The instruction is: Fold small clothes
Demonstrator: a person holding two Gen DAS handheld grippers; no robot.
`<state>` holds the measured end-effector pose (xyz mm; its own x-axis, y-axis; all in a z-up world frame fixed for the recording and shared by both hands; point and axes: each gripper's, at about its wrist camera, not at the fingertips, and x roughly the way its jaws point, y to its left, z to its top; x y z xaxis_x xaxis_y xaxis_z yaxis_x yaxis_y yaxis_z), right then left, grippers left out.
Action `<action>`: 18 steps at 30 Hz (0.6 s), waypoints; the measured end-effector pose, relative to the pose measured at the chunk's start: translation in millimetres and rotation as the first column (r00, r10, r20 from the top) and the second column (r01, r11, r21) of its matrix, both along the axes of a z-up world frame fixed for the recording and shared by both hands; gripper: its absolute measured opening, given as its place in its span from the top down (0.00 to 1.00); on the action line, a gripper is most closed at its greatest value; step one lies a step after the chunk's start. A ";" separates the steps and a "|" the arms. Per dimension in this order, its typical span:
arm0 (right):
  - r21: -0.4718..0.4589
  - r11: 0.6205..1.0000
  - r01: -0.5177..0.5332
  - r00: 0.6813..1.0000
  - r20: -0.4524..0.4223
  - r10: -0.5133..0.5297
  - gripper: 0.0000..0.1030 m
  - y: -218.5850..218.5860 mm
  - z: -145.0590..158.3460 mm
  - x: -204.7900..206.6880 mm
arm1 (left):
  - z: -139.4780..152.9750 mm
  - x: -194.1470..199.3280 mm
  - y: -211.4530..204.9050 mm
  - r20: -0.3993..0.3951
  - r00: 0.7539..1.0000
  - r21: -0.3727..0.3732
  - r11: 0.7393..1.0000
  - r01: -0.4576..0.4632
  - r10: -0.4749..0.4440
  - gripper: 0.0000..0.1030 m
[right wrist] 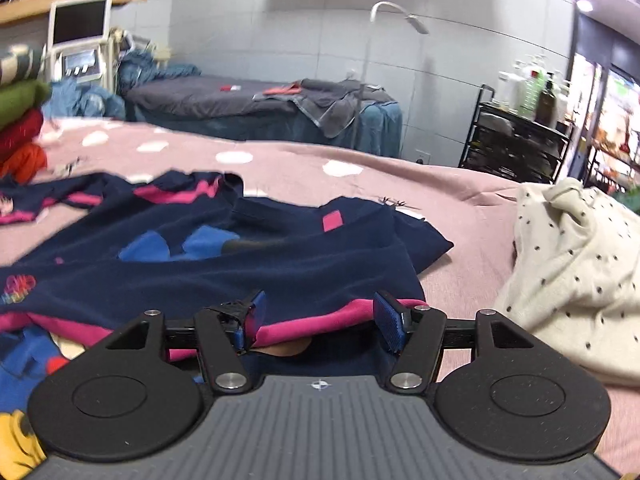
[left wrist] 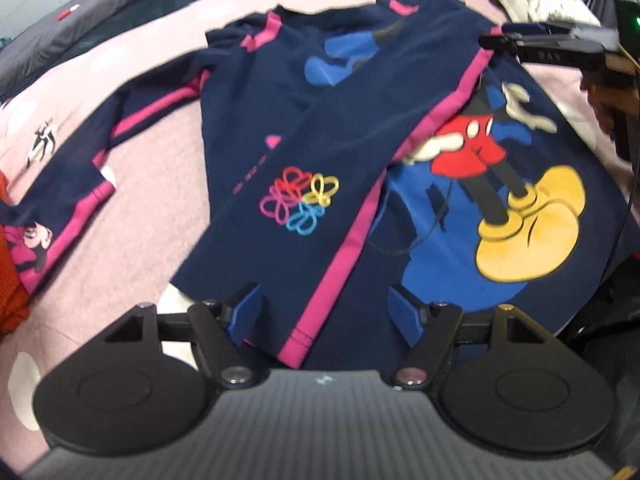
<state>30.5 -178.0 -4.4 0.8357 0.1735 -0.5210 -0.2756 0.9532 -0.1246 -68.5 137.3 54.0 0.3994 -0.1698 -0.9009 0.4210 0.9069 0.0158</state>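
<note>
We find the navy shirt point(left wrist: 352, 128) spread on the pink bedcover point(left wrist: 160, 168), one sleeve folded across its front; the left gripper point(left wrist: 324, 312) straddles that cuff, jaws apart, gripping nothing; the right gripper point(right wrist: 316, 320) stands wide over the pink seam; a careless closure may drag the fold askew.

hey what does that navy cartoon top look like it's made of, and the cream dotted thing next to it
Navy top: looks like a soft matte knit, perhaps cotton jersey, since it lies limp with gentle creases; its cartoon print looks flat and slightly glossy, probably a transfer. Cream dotted garment: appears thicker and fuzzier, maybe a brushed knit, bunching in plump folds. Fibre content can't be confirmed by sight.
</note>
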 end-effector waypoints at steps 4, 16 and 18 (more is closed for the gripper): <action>0.040 0.994 0.105 0.984 -0.148 -0.098 0.04 -22.4 -17.4 27.6 | -12.0 -0.2 5.5 -0.006 1.000 0.013 1.000 -0.005 0.005 0.25; 0.073 0.995 0.066 0.995 -0.076 -0.060 0.00 -13.0 10.5 -8.0 | 3.7 -2.6 7.8 0.015 0.999 -0.033 0.999 -0.035 0.036 0.16; 0.090 0.996 0.018 0.997 -0.072 -0.011 0.00 -2.1 18.1 -21.9 | 15.5 0.3 14.4 0.075 0.991 -0.083 0.991 -0.109 0.115 0.04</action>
<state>8.6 -180.1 13.7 0.7999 0.2109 -0.5618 -0.2667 0.9636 -0.0180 -68.2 151.7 69.5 0.4897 -0.1891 -0.8512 0.3172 0.9479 -0.0281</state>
